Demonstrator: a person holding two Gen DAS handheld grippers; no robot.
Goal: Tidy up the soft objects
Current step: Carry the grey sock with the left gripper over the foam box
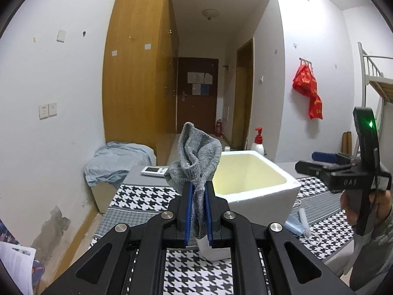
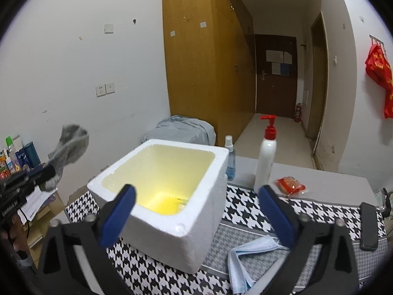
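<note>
My left gripper [image 1: 197, 186] is shut on a grey sock [image 1: 196, 157], which sticks up above the blue pads and hangs a little below them. It is held in the air to the left of a white foam box [image 1: 255, 186]. From the right wrist view the same sock [image 2: 68, 147] shows at the far left, left of the foam box [image 2: 172, 211]. My right gripper [image 2: 196, 211] stands wide open just in front of the box, nothing between its fingers. The box has a yellowish inside. In the left wrist view the right gripper [image 1: 312, 164] hovers at the right.
A houndstooth cloth [image 2: 245, 201] covers the table. On it are a white pump bottle [image 2: 266, 152], a small spray bottle [image 2: 229, 157], a red packet [image 2: 289, 184], a blue face mask [image 2: 248, 258], a black phone [image 2: 368, 226] and a remote [image 1: 154, 170]. Bottles [image 2: 17, 157] stand at left.
</note>
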